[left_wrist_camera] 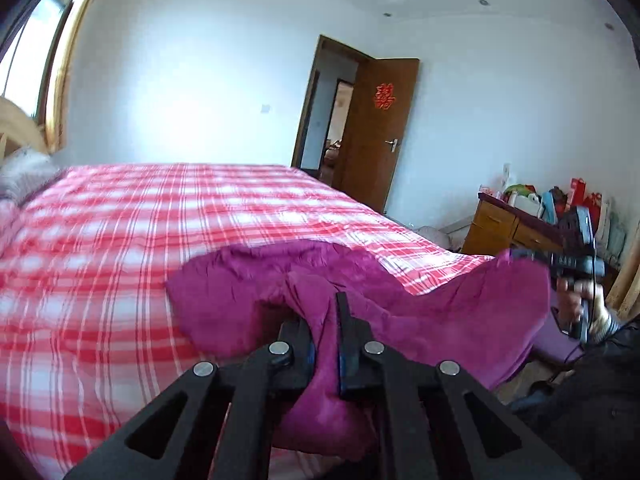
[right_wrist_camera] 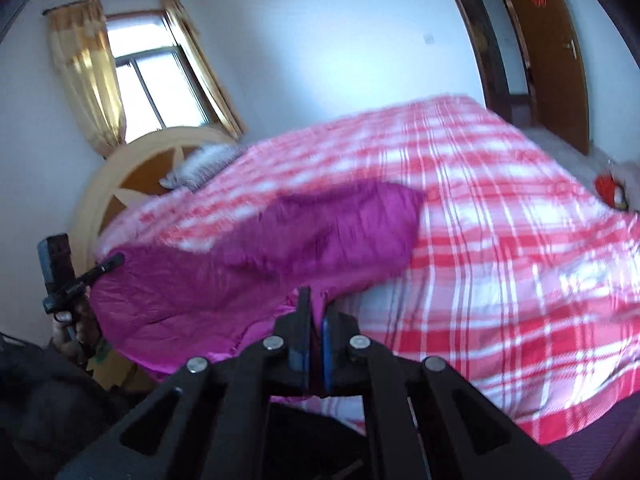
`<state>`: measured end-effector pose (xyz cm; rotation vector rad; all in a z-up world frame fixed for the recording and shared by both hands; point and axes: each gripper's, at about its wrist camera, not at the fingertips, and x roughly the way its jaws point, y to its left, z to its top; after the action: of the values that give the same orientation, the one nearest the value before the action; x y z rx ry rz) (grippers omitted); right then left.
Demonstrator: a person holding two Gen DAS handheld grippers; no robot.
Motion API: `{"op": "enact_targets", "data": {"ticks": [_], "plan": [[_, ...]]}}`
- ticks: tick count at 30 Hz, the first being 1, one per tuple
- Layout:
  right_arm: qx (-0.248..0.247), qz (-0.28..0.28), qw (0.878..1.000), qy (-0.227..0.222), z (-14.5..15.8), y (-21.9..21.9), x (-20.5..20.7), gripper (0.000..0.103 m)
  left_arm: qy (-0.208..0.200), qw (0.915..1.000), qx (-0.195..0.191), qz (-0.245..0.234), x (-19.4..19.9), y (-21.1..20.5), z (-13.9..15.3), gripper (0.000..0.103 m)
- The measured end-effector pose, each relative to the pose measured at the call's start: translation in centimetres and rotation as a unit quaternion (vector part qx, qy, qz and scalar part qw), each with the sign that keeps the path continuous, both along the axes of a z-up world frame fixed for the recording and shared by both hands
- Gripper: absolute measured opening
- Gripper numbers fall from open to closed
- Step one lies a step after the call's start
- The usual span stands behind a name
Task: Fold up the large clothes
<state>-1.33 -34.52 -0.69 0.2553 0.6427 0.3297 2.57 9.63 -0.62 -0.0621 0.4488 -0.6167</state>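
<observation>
A large magenta padded garment [left_wrist_camera: 448, 304] lies partly on the near edge of the bed and hangs between my two grippers. My left gripper [left_wrist_camera: 325, 320] is shut on a bunched fold of it. In the right wrist view the garment [right_wrist_camera: 280, 240] stretches to the left, and my right gripper [right_wrist_camera: 316, 304] is shut on its edge. The right gripper also shows in the left wrist view [left_wrist_camera: 520, 256] at the garment's far right corner. The left gripper shows in the right wrist view [right_wrist_camera: 116, 260] at the garment's left corner.
The bed has a red and white plaid cover [left_wrist_camera: 160, 232] [right_wrist_camera: 500, 220]. A wooden headboard [right_wrist_camera: 132, 176] and a grey furry item [right_wrist_camera: 204, 164] are at its head. A wooden desk with clutter [left_wrist_camera: 532, 216] stands by the right wall. A brown door [left_wrist_camera: 376, 132] stands open.
</observation>
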Motion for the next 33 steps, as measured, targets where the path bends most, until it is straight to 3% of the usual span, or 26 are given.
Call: {"op": "enact_targets", "data": {"ticks": [2,5,7,10,12,14,16,19,20,21,23,26,27,32,33], "plan": [[0.001,-0.007,1.0,-0.029,1.6,-0.7,1.6,0.006,0.001,0.9999,0.013,0.008,3.1,-0.5,-0.1,0.007],[0.018,-0.032,0.999,-0.034,1.9,-1.6,6.9,0.006,0.019,0.9995,0.022,0.016,8.4,-1.0,-0.9,0.007],[0.014,-0.055,0.998,-0.021,1.1,-1.8,11.7,0.006,0.024,0.9974,0.05,0.046,12.1,-1.6,-2.1,0.008],[0.006,-0.083,0.996,0.01,-0.8,-2.2,16.3,0.006,0.061,0.9923,0.075,0.077,18.6,-2.3,-4.8,0.012],[0.008,-0.104,0.994,0.04,-2.9,-2.7,20.8,0.006,0.083,0.9899,0.077,0.086,21.5,-2.3,-6.1,0.015],[0.009,-0.119,0.991,0.062,-4.5,-3.3,23.2,0.006,0.107,0.9881,0.048,0.099,23.6,-1.4,-6.7,0.017],[0.008,-0.131,0.988,0.08,-6.1,-3.7,25.3,0.006,0.11,0.9887,0.01,0.101,24.5,-0.5,-6.1,0.024],[-0.002,-0.14,0.986,0.096,-7.6,-4.2,26.9,0.006,0.091,0.9896,-0.011,0.111,24.5,0.4,-5.0,0.038],[-0.003,-0.139,0.985,0.102,-8.0,-4.3,27.5,0.006,0.084,0.9893,-0.004,0.119,24.5,0.4,-4.8,0.046],[-0.007,-0.139,0.985,0.105,-8.3,-4.1,27.7,0.006,0.064,0.9876,0.012,0.143,24.0,0.3,-4.5,0.069],[-0.023,-0.139,0.984,0.109,-8.6,-3.9,28.5,0.006,0.02,0.983,0.027,0.18,23.4,0.4,-3.9,0.094],[-0.03,-0.135,0.984,0.117,-8.9,-3.5,29.4,0.006,0.007,0.9773,0.023,0.21,23.0,0.4,-3.7,0.095],[-0.032,-0.133,0.983,0.12,-9.1,-3.4,29.6,0.006,0.004,0.979,0.025,0.202,22.9,-0.3,-3.8,0.095],[-0.052,-0.135,0.98,0.14,-10.5,-2.7,31.9,0.007,0.01,0.9836,0.098,0.151,23.9,-6.9,-6.2,0.095],[-0.048,-0.141,0.978,0.144,-10.7,-2.7,32.5,0.012,0.02,0.9835,0.106,0.146,24.5,-8.0,-7.2,0.095]]}}
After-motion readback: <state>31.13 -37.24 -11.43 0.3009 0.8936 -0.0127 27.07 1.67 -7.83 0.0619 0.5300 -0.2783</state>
